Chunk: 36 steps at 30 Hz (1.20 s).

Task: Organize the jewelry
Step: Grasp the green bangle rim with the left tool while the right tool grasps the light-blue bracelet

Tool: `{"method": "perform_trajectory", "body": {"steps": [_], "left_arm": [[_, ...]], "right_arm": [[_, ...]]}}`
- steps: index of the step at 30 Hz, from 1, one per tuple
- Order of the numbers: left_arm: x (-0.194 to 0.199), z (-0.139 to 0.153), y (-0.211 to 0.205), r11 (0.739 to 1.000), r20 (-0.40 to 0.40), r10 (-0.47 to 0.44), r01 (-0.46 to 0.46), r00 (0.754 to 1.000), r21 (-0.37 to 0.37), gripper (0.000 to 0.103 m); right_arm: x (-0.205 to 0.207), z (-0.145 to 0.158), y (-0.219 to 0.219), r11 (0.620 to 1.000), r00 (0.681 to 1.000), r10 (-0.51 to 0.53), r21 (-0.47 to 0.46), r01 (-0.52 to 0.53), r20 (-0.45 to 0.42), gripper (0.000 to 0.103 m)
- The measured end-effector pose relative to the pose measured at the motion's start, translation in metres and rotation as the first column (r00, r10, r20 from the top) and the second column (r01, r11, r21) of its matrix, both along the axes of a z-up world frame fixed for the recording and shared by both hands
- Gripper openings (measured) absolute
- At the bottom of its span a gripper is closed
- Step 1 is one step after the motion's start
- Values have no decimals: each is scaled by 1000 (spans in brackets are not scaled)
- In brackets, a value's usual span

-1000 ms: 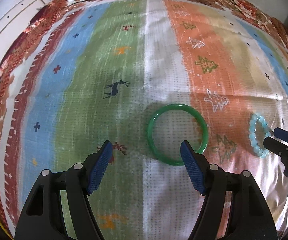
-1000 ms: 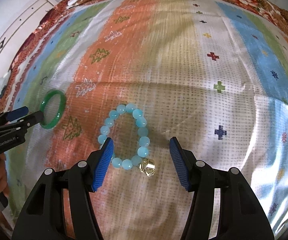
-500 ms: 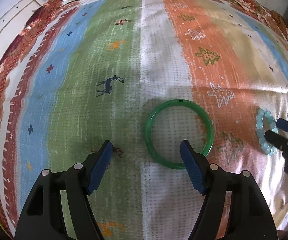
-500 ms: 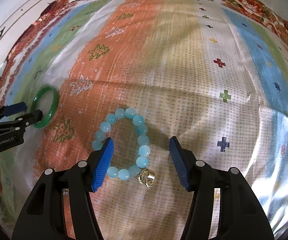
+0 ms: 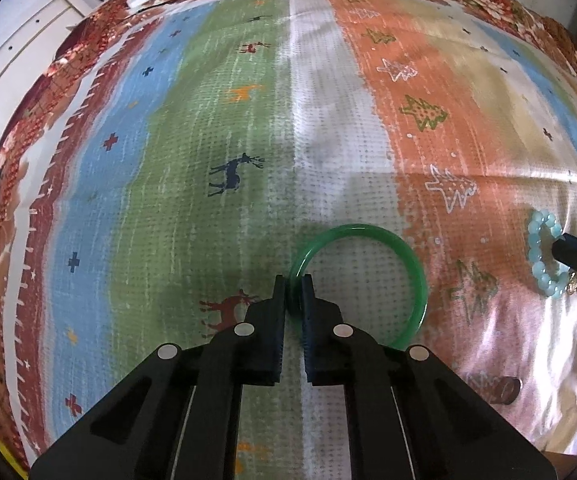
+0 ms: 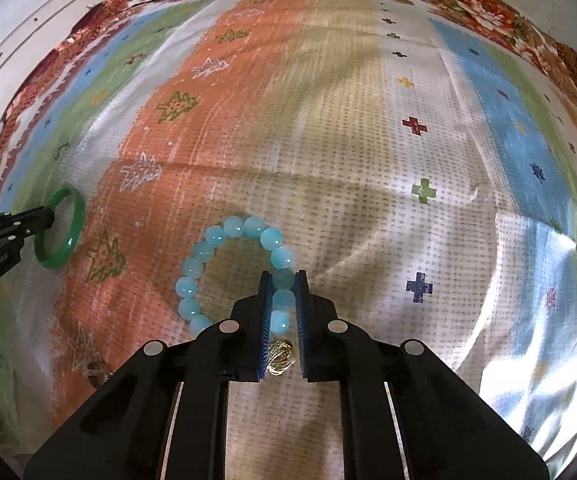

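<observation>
A green bangle (image 5: 404, 248) lies on the striped cloth. My left gripper (image 5: 294, 286) is shut on its left rim. The bangle also shows at the left of the right wrist view (image 6: 73, 216), with the left gripper (image 6: 46, 218) on it. A light blue bead bracelet (image 6: 208, 248) with a gold charm (image 6: 280, 356) lies on the cloth. My right gripper (image 6: 282, 282) is shut on the beads of its right side. The bracelet also shows at the right edge of the left wrist view (image 5: 536, 248), with the right gripper (image 5: 560, 246) on it.
A colourful striped cloth (image 6: 368, 120) with a floral border covers the surface. A small brown round object (image 5: 504, 390) lies near the front, also seen in the right wrist view (image 6: 96, 370). A white cabinet (image 6: 28, 28) stands at the far left.
Both grippers have closed: the left on the green bangle's rim, the right on the bead bracelet. Half a second ago both were open around them.
</observation>
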<state>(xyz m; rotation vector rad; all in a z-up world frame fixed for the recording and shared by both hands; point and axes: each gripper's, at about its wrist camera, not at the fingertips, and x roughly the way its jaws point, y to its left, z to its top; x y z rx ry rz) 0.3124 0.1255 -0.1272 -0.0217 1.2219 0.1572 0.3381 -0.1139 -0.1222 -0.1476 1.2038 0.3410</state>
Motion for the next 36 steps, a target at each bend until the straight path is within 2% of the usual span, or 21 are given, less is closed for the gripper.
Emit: {"method": "perform_trajectory", "body": {"steps": [17, 25, 36], "left_arm": [[-14, 42, 0, 996, 99, 22, -13, 995, -86, 8], [-29, 65, -8, 993, 153, 23, -5, 988, -122, 8], [-50, 86, -29, 993, 198, -5, 28, 980, -113, 8]], "right_arm": [[-25, 55, 11, 996, 994, 40, 76, -48, 97, 12], [-41, 71, 10, 994, 990, 48, 90, -60, 129, 12], [-59, 86, 4, 991, 988, 40, 119, -57, 146, 12]]}}
